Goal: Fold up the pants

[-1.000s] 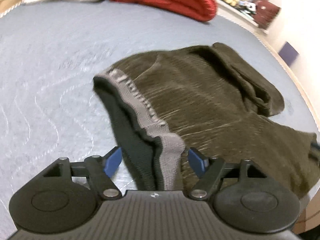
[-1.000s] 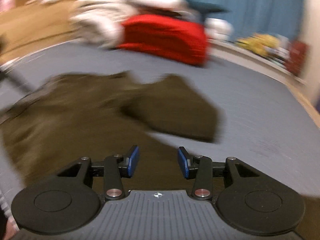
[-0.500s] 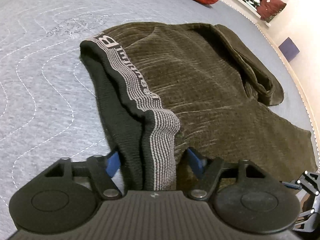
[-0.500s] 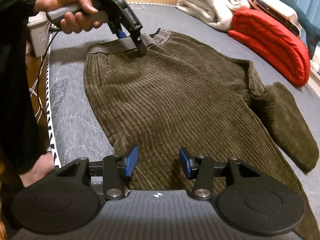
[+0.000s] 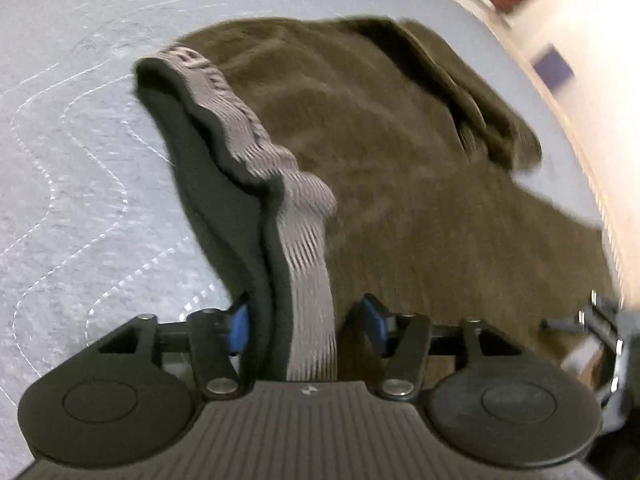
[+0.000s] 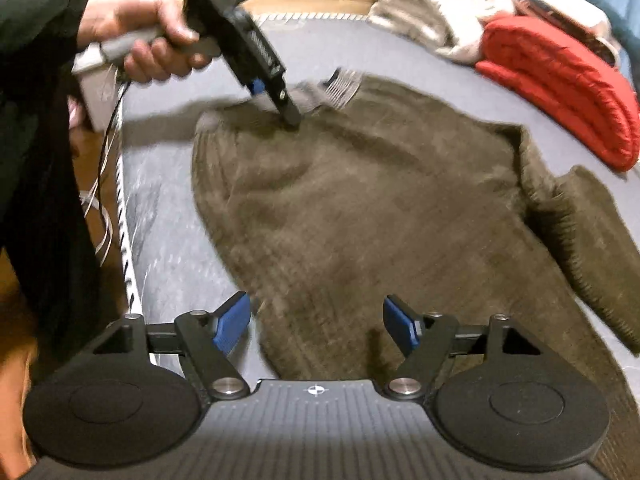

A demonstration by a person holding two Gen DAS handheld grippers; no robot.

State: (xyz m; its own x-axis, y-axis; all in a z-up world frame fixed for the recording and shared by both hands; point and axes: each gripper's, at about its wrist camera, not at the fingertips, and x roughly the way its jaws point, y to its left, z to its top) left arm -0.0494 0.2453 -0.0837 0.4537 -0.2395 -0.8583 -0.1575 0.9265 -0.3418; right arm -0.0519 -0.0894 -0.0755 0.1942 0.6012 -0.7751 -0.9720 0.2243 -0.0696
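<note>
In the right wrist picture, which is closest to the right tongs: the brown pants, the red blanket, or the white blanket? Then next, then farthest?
1. Brown pants, right below the right tongs.
2. Red blanket, far right on the bed.
3. White blanket, at the back, behind the red one.

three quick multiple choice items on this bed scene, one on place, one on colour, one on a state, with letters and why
1. Where is the grey striped waistband?
A between the left tool's fingers
B on the red folded blanket
C hanging off the bed

2. What colour are the corduroy pants?
A blue
B olive brown
C white

3. What is between the right tool's blue pads?
A waistband
B blanket
C nothing pinched

Key: 1 A, the band runs between the left tool's pads; 2 B, the ribbed cloth is olive brown; 3 C, its jaws are opening above flat cloth.
</note>
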